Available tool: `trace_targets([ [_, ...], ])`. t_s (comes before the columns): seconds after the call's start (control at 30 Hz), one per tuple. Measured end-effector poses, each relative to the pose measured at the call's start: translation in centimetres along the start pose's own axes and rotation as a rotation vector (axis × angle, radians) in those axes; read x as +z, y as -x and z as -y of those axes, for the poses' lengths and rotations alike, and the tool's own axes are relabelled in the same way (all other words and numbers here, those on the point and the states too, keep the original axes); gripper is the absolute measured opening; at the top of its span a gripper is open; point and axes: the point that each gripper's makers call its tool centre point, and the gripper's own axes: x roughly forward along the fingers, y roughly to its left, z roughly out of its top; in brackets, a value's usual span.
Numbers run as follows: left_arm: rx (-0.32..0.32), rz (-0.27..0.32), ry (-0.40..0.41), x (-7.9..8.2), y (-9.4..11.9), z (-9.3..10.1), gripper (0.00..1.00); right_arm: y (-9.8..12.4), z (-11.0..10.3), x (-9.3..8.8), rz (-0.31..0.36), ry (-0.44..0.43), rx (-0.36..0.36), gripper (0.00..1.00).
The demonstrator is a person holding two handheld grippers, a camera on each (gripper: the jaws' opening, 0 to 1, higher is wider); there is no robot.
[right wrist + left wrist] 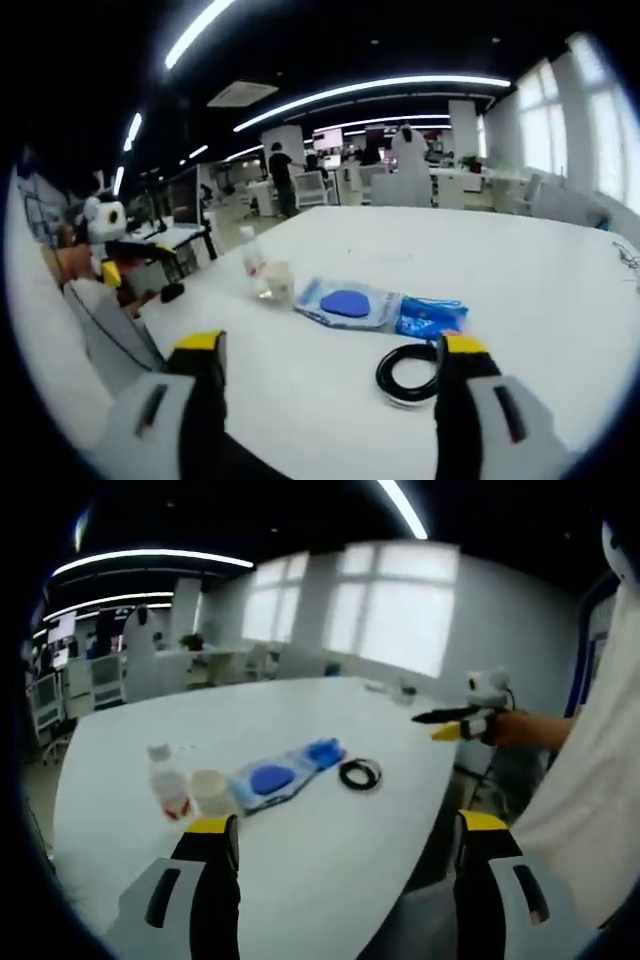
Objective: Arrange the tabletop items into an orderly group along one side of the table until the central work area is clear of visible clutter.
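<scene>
On the white table point(300, 715) a small bottle with a red label point(168, 786) stands beside a clear cup point(210, 792). Right of them lie a blue plastic packet point(285, 773) and a black cable ring point(360, 774). My left gripper point(347, 823) is open, held low over the near table edge and short of the items. The right gripper point(462, 724) hovers off the table's right side in a hand. In the right gripper view the bottle point(254, 262), cup point(276, 282), packet point(375, 305) and ring point(408, 375) lie ahead; my right gripper point(331, 345) is open, its right jaw beside the ring.
The person's white clothing point(590, 810) fills the right side of the left gripper view. Small items point(400, 690) sit at the table's far edge. The left gripper point(125, 258) shows at the left. Desks, chairs and a standing person point(280, 175) are behind.
</scene>
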Motion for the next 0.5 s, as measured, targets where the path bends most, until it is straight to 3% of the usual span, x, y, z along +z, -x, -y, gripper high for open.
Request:
trace_targets([
  [0.23, -0.014, -0.006, 0.001, -0.5, -0.5, 0.6, 0.86, 0.6, -0.4, -1.5, -0.033, 0.02, -0.01, 0.85],
  [0.5, -0.021, -0.009, 0.001, -0.6, -0.9, 1.1, 0.86, 0.6, -0.3, -1.8, -0.018, -0.011, -0.013, 0.85],
])
